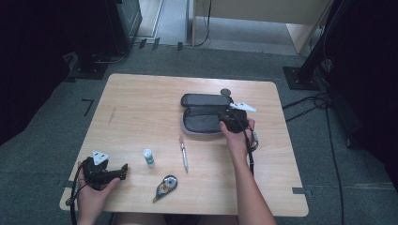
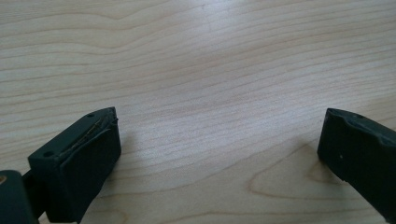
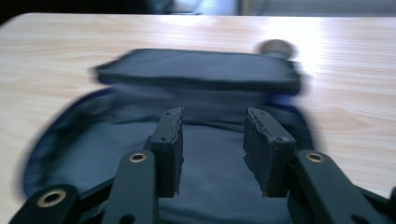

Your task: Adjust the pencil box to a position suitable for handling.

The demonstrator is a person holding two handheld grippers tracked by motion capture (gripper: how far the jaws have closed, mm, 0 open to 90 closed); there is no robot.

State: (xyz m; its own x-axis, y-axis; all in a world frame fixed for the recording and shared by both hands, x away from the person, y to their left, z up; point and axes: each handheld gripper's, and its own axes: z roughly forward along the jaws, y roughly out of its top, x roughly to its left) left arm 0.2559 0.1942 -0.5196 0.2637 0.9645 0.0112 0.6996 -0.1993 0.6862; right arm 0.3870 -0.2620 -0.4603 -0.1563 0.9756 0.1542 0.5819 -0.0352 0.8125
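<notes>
Pale woodgrain table (image 1: 141, 108), soft oblong fabric case (image 1: 204, 114)

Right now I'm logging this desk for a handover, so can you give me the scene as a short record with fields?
surface: wooden table
case: open pencil case, far right of middle
right gripper: over the case, jaws apart, nothing between them
left gripper: near left corner, jaws wide, empty
loose items: glue stick, pen, correction tape
behind case: small round object
</notes>
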